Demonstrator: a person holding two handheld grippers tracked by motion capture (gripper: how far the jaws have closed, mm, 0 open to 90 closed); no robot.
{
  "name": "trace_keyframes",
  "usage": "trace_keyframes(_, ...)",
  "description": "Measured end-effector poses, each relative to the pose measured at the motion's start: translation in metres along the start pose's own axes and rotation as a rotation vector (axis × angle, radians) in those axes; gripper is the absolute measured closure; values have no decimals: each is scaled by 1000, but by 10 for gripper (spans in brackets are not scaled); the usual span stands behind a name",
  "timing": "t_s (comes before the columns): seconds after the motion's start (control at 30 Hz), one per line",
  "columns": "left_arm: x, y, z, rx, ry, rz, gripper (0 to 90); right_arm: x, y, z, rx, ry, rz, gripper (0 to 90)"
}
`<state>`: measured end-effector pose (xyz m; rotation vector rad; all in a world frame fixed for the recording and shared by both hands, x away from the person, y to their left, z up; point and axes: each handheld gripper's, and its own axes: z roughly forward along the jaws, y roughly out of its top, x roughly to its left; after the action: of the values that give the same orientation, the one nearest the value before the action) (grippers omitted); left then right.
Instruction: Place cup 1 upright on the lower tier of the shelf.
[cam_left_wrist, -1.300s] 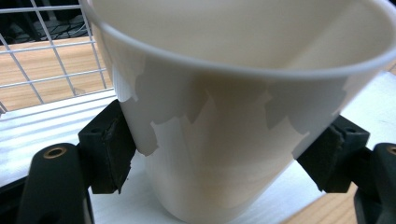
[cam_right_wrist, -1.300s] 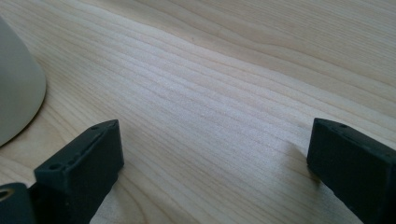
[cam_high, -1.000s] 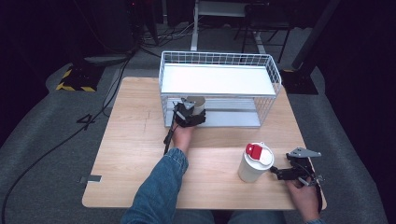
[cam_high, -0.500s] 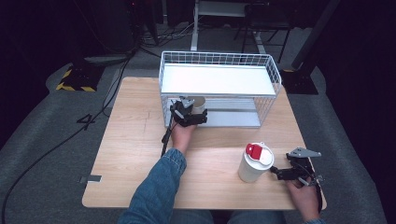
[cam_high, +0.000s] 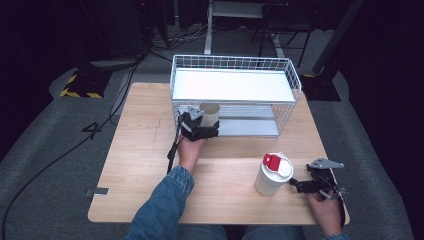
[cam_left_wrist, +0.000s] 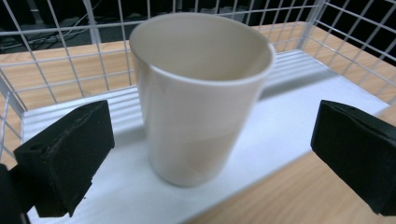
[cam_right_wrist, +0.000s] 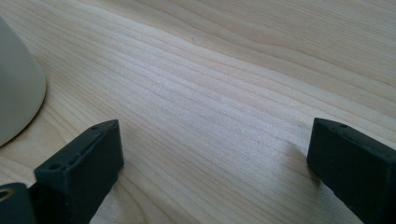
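Observation:
An open beige paper cup (cam_high: 210, 114) (cam_left_wrist: 201, 98) stands upright on the lower white shelf (cam_left_wrist: 280, 116) of a wire rack (cam_high: 235, 85). My left gripper (cam_high: 202, 125) (cam_left_wrist: 210, 158) is just in front of it. Its jaws have just been opening, and the cup sits between the pads (cam_left_wrist: 65, 158) with a gap on both sides. A white cup with a red-patched lid (cam_high: 272, 174) (cam_right_wrist: 16, 93) stands on the wooden table (cam_high: 140, 150). My right gripper (cam_high: 300, 185) (cam_right_wrist: 215, 163) rests open just right of it, with bare wood between its fingers.
The rack has a white top shelf (cam_high: 230, 86) and wire walls (cam_left_wrist: 56, 56) around the lower shelf. The table's front edge (cam_high: 210, 220) runs near the right hand. Cables and dark floor surround the table.
The left gripper has let go of the beige cup and drawn back and up a little; the cup now stands free on the lower shelf. The right gripper has not moved.

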<state>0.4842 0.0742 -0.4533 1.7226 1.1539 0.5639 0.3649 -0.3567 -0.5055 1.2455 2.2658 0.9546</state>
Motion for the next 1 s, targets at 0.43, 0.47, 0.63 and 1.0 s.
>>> trace_keyframes(0.43, -8, -8, -38, -2, -33, 3, 12, 0, 0, 0, 0, 0, 0, 40)
trace_keyframes(0.47, -8, -8, -43, 3, -37, 10, 13, 0, 0, 0, 1, 0, 0, 40)
trace_keyframes(0.63, -10, -11, -57, -12, -45, 50, 15, 0, 0, 0, 1, 0, 0, 39)
trace_keyframes(1.0, -10, -17, -97, -8, -40, 112, 20, 0, 0, 0, 0, 0, 0, 40)
